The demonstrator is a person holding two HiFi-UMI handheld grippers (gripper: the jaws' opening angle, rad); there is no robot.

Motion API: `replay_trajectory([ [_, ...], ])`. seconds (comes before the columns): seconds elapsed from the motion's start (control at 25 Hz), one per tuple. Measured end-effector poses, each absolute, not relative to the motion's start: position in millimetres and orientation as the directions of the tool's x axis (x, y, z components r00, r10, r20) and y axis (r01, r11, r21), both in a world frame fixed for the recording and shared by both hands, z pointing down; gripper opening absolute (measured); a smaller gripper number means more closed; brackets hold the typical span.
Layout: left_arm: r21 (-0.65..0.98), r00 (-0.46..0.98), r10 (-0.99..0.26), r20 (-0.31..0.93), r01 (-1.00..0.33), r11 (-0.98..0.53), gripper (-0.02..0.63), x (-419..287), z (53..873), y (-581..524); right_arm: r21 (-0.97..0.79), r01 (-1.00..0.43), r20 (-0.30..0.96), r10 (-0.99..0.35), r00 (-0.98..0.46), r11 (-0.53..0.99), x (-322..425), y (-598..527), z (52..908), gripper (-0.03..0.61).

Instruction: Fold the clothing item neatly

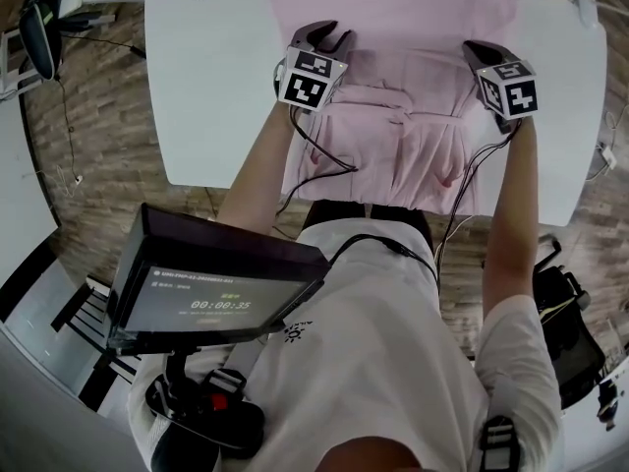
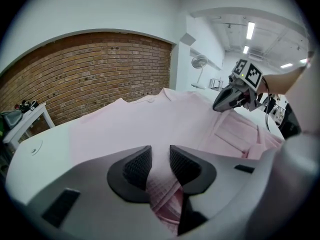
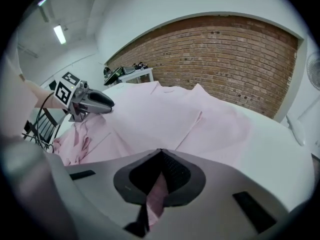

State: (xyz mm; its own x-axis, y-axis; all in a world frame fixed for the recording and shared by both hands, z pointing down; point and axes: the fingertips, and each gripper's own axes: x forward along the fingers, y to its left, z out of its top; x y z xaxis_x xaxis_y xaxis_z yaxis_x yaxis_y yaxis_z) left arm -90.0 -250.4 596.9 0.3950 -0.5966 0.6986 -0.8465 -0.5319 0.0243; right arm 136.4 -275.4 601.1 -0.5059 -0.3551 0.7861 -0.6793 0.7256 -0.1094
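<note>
A pale pink shirt (image 1: 393,18) lies spread across the white desk (image 1: 206,87). Its collar is at the far side, and its near part hangs over the desk's near edge in front of the person. The far half lies flat and smooth. Across the middle, between the two tools, the cloth is gathered into a rumpled doubled band with soft creases. Up close the fabric shows a fine grid weave.

The left tool (image 2: 160,164) sits at the shirt's left edge. Its pads stand a little apart with a raised fold of the pink cloth pinched between them. The right tool (image 3: 160,171) sits at the shirt's right edge. Its jaws are pressed together on a thin strip of the same cloth, which trails down from between the pads. Both tools are angled downward over the desk.
</note>
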Motion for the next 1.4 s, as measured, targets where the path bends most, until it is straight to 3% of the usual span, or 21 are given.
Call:
replay_trajectory([
  [1.0, 0.032, 0.336, -0.626, 0.704, -0.895, -0.444, 0.114, -114, 602, -242, -0.16, -0.633, 0.76, -0.314, -0.569, 0.757, 119, -279, 603, 0.005],
  [1.4, 0.047, 0.366, -0.613, 0.701, -0.88, -0.472, 0.112, -115, 593, -250, -0.115, -0.634, 0.792, -0.315, -0.524, 0.765, 117, -283, 605, 0.005],
])
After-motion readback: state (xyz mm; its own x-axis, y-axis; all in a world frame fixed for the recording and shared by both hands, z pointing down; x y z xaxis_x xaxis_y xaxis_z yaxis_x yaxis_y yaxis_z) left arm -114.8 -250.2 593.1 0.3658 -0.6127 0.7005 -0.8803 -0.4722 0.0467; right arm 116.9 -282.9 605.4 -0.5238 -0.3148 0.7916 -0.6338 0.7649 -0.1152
